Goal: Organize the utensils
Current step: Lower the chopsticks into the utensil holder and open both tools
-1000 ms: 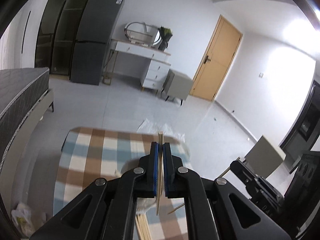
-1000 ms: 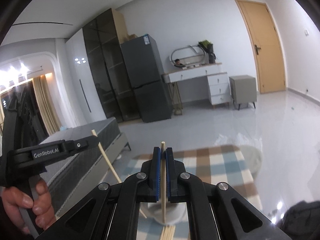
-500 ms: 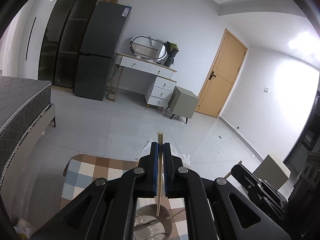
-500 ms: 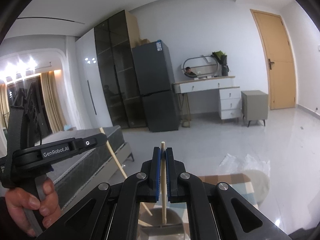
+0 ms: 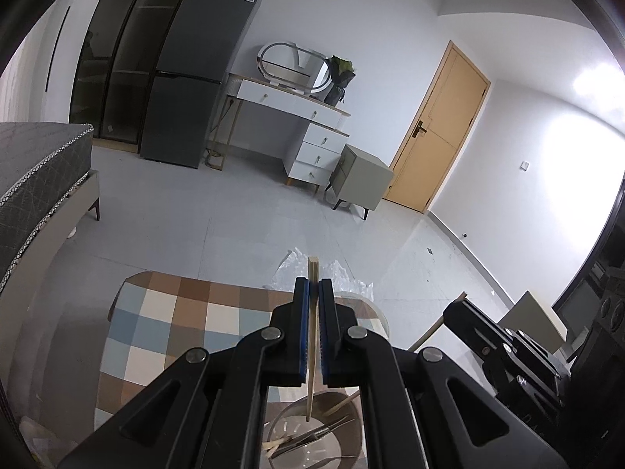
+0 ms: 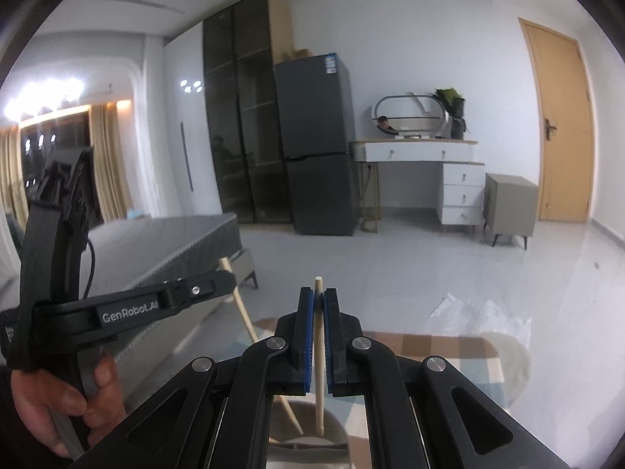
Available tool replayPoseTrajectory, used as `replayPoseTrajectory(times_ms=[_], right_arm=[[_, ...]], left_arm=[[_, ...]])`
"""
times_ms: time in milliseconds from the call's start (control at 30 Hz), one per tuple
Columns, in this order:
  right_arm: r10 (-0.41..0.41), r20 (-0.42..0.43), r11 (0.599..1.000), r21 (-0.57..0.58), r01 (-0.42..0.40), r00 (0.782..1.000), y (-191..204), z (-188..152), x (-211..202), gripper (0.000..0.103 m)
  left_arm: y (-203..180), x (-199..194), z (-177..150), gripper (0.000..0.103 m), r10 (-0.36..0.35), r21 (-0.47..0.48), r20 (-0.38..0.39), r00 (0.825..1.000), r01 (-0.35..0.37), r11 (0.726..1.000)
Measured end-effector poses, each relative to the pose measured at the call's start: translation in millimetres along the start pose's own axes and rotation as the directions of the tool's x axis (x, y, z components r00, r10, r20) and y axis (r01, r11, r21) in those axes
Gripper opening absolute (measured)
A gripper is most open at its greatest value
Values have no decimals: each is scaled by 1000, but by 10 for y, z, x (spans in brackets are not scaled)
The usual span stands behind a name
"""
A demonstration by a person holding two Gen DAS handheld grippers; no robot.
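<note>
The left tongs (image 5: 314, 297) are seen clamped fully onto a flat wooden chopstick (image 5: 311, 336), which is held nearly upright, its top poking just above the blue pads and its lower tip hanging right over the mouth of the round utensil holder (image 5: 312, 430) below. The right tongs (image 6: 318, 305) are likewise pressed shut on a round chopstick (image 6: 318, 351), also carried near vertical, its lower end pointing at the holder's rim (image 6: 312, 443) directly beneath. Both long axes are lined up with the drop, so the coming move is judged to be a straight lowering and letting go. In the left view, a few sticks and what look like metal pieces are already seen lying inside the holder. The holder is set on a counter covered by a checked cloth (image 5: 164, 324). The left chopstick's tip looks to be the nearer one to the opening, though this cannot be settled. The hand (image 6: 58, 398) gripping the left handle is caught at the right view's edge.
</note>
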State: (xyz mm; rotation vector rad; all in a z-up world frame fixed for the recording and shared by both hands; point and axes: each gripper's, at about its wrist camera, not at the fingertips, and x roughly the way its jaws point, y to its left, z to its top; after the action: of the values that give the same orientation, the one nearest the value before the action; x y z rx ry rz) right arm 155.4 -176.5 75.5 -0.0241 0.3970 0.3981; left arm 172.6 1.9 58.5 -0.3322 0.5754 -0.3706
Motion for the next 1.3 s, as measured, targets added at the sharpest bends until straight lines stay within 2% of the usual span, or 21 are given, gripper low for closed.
replayPoseTrajectory(times_ms=[333,500,567,600,633,667,700,733,833,967,1033,1100,1300], right_arm=[[19,-85,999,-33,-22,996,57,-139,149,4],[12,-116,1000,4,-11,993,41,-213,124,8],[9,-117,1000,19,-7,993,22,-223,75,8],[7,-116,1000,24,-5,993,10,-228,50,15],[4,-115,1000,28,-1,993,-2,-232,23,22],[2,-110,999,37,2,994,-18,-239,-34,25],[0,-107,999,44,5,994,-34,-235,-70,29],[-3,-105,999,50,8,994,-40,-238,-79,36],[-13,-102,996,89,22,995,-90,-282,-212,52],[-41,-118,991,120,55,992,-140,-410,-416,54],[-55,-117,990,123,69,992,-130,-431,-499,57],[-64,-107,988,136,78,992,-122,-460,-633,63],[-79,-83,984,154,91,993,-71,-487,-900,69]], left_arm=[[69,47,-103,0,-16,-11,-62,998,16,1000],[28,77,-109,1,-10,-7,-158,987,9,1000],[11,59,-117,5,6,2,-175,985,-6,1000],[1,29,-115,14,10,4,-175,985,-9,1000],[-6,-7,-113,27,22,7,-172,985,-22,1000],[7,-34,-122,34,29,5,-167,986,-29,1000],[14,-83,-123,46,33,-4,-158,987,-34,999],[24,-134,-122,52,40,-16,-147,988,-43,999],[57,-234,-129,60,64,-44,-147,987,-71,997],[87,-349,-172,63,81,-68,-150,985,-92,993],[41,-431,-207,70,105,-53,-137,985,-113,992],[7,-490,-243,74,120,-39,-131,984,-126,991],[-114,-653,-353,77,155,14,-116,981,-155,988]])
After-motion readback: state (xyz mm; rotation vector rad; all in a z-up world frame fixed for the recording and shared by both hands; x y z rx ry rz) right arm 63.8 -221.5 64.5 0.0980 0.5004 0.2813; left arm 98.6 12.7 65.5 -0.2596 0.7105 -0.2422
